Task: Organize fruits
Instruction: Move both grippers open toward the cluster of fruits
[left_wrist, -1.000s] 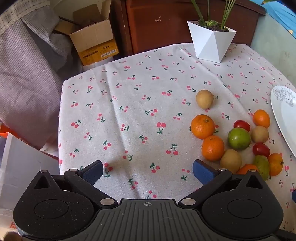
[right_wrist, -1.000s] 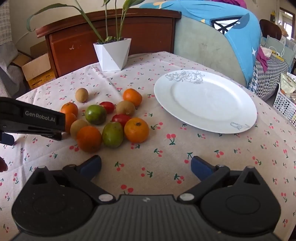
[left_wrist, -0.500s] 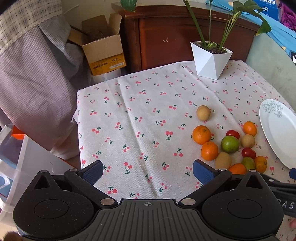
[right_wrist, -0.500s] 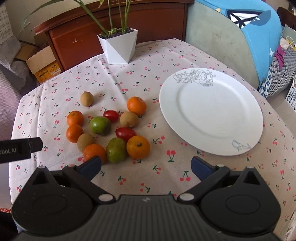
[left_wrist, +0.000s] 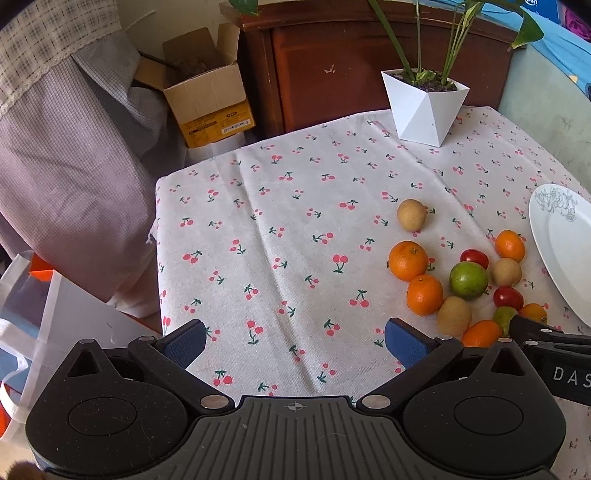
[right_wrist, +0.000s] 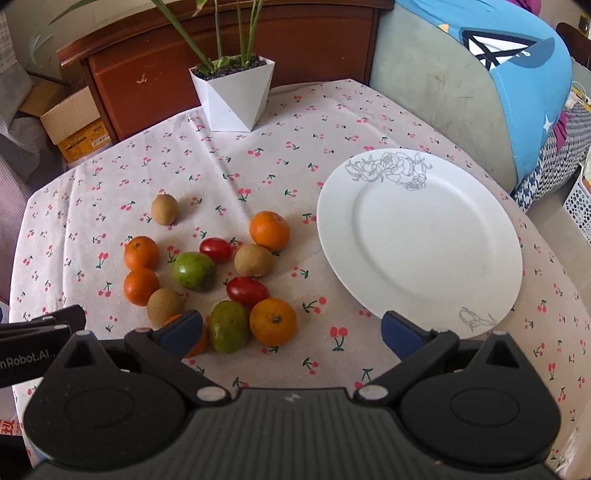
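Observation:
Several fruits lie loose on the cherry-print tablecloth (right_wrist: 258, 162): oranges (right_wrist: 273, 321), green fruits (right_wrist: 194, 270), brown kiwis (right_wrist: 254, 260) and red tomatoes (right_wrist: 247, 291). A white plate (right_wrist: 421, 236) with nothing on it sits to their right. My right gripper (right_wrist: 291, 334) hangs open above the near edge of the cluster, its left fingertip over an orange. My left gripper (left_wrist: 295, 341) is open over bare cloth, left of the same fruits (left_wrist: 467, 279). The plate's edge (left_wrist: 561, 251) shows at the far right of the left wrist view.
A white faceted plant pot (right_wrist: 232, 96) stands at the table's back edge before a wooden cabinet (right_wrist: 221, 48). A cardboard box (left_wrist: 207, 96) and a checked cloth (left_wrist: 66, 155) sit off the left side. A cushioned seat (right_wrist: 480, 85) borders the right.
Both grippers rose and pulled back from the table over the last second, then came slightly closer again. Fruits and plate stayed put. Both stayed open.

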